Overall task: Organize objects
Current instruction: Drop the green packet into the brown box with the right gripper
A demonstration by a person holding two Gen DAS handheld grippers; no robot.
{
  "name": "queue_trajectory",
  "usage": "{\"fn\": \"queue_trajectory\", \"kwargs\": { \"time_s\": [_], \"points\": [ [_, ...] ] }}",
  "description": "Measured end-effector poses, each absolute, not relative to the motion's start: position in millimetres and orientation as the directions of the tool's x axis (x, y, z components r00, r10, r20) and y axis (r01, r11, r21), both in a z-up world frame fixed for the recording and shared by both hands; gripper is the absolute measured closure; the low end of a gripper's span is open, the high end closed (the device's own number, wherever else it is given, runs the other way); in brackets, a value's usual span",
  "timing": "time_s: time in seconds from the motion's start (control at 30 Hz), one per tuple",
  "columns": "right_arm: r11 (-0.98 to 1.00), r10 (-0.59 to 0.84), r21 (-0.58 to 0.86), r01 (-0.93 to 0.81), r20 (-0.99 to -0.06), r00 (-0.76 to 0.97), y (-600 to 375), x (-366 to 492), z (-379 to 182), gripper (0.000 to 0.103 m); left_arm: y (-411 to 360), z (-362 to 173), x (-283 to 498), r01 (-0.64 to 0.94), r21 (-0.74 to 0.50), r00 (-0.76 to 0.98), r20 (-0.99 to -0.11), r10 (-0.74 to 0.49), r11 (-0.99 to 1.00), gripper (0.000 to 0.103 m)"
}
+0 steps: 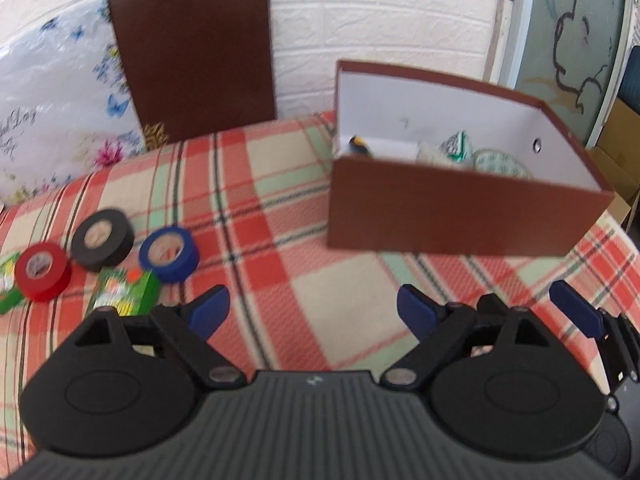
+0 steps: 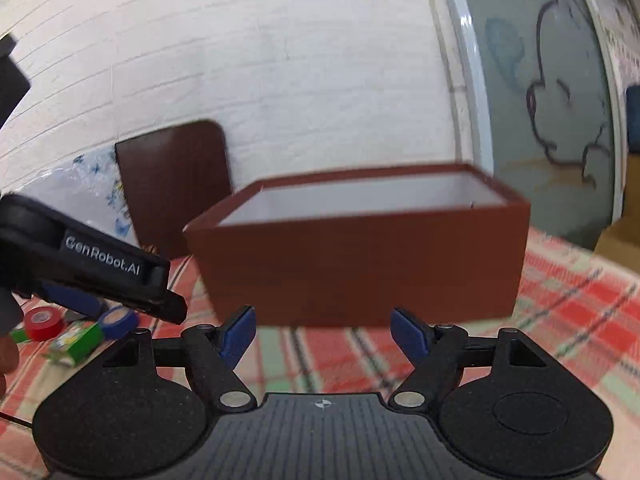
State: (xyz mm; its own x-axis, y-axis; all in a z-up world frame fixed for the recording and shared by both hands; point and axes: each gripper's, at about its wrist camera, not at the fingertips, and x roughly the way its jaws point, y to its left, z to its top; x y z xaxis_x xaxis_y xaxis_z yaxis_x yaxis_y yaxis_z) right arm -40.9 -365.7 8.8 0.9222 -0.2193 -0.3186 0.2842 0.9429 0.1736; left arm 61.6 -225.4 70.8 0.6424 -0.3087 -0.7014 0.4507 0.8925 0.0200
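Note:
An open brown box (image 1: 460,208) with white inside stands on the plaid cloth at the right; it holds several small items, among them a green-white packet (image 1: 456,146). Red (image 1: 42,272), black (image 1: 102,238) and blue (image 1: 170,254) tape rolls and a green packet (image 1: 124,292) lie at the left. My left gripper (image 1: 314,312) is open and empty above the cloth, between the rolls and the box. My right gripper (image 2: 324,334) is open and empty, low in front of the box (image 2: 360,256). The left gripper (image 2: 100,276) shows at the right wrist view's left.
A brown lid (image 1: 192,52) leans on the white brick wall behind. A floral plastic-wrapped bundle (image 1: 52,112) sits at the back left. A second green packet (image 1: 8,288) lies at the far left edge. A cardboard carton (image 1: 616,160) stands beyond the table's right edge.

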Motion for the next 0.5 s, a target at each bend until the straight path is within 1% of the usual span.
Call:
{"fn": "queue_trajectory", "kwargs": {
  "time_s": [0.1, 0.2, 0.23, 0.3, 0.5],
  "points": [
    [0.955, -0.167, 0.168, 0.245, -0.381, 0.910, -343.8, -43.4, 5.9, 0.027, -204.1, 59.5, 57.3, 0.418, 0.035, 0.648, -0.712, -0.271, 0.908, 0.011],
    [0.969, -0.049, 0.187, 0.165, -0.505, 0.862, -324.4, -28.6, -3.2, 0.029, -178.0, 47.5, 57.0, 0.369, 0.049, 0.655, -0.722, -0.223, 0.928, 0.011],
    [0.972, -0.019, 0.188, 0.142, -0.539, 0.842, -316.9, -25.3, -7.4, 0.029, -169.3, 44.0, 57.7, 0.347, 0.052, 0.657, -0.726, -0.203, 0.937, 0.011],
    [0.985, -0.019, 0.134, 0.109, -0.545, 0.838, -298.4, -25.1, -9.1, 0.029, -151.6, 36.1, 59.3, 0.306, 0.066, 0.663, -0.731, -0.163, 0.950, 0.011],
    [0.998, 0.046, 0.067, -0.009, -0.572, 0.819, -251.6, -20.2, -8.3, 0.029, -98.5, 19.3, 61.6, 0.216, 0.120, 0.693, -0.718, -0.065, 0.969, 0.011]
  ]
}}
